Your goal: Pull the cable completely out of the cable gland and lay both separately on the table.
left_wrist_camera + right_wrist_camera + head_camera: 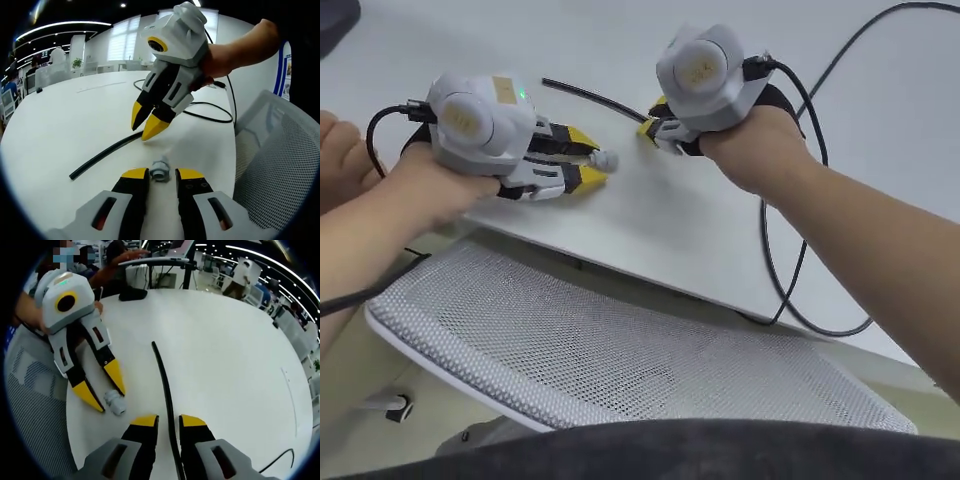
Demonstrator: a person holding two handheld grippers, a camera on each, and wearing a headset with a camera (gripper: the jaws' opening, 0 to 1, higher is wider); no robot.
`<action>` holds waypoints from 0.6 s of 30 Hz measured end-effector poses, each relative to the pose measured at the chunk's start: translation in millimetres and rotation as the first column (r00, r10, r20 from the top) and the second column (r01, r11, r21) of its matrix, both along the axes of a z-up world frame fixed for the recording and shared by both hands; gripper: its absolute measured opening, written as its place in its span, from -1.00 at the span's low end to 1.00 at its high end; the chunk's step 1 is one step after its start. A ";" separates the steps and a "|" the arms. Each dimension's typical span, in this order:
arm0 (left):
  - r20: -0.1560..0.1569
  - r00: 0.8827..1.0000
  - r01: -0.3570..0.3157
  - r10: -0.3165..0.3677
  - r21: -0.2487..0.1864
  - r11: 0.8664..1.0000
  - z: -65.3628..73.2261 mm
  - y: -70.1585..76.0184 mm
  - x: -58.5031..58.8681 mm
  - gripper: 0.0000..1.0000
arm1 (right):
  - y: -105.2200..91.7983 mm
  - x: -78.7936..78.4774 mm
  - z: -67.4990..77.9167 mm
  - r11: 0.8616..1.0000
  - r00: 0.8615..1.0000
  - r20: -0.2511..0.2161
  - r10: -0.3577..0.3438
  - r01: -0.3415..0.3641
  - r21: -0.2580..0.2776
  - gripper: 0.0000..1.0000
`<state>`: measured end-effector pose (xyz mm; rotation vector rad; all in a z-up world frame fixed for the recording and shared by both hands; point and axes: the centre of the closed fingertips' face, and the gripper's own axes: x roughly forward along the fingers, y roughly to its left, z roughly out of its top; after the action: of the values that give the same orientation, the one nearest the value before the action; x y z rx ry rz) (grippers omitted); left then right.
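On the white counter (650, 235), the grey cable gland (116, 403) lies apart from the black cable (161, 370), between the left gripper's (162, 175) spread jaws. The cable runs between the right gripper's (169, 421) jaws, which are spread wider than it; its near end is hidden beneath that gripper.

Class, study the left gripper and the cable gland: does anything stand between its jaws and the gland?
Nothing visible does. The cable gland lies on the table between the open jaws of the left gripper. The black cable lies apart from it, between the jaws of the right gripper.
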<state>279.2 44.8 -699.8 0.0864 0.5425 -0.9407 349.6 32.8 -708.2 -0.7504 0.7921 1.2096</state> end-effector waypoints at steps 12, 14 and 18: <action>-0.002 0.999 -0.032 0.032 -0.001 0.999 18.0 13.3 -8.3 -0.25 | -9.6 -3.9 35.4 0.990 0.997 0.017 -0.070 0.067 0.125 -0.45; 0.001 0.999 -0.036 0.036 -0.004 0.999 23.0 13.4 -13.3 -0.17 | -17.9 -5.4 42.0 0.990 0.997 0.031 -0.075 0.071 0.120 -0.41; -0.009 0.998 -0.055 0.055 -0.028 0.998 35.3 14.6 -21.8 -0.06 | -34.1 -9.0 59.3 0.978 0.992 0.010 -0.128 0.124 0.170 -0.35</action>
<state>257.5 59.4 -664.5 0.0418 0.5362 -0.8951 340.6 -1.4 -648.9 -0.5648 0.6998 1.1370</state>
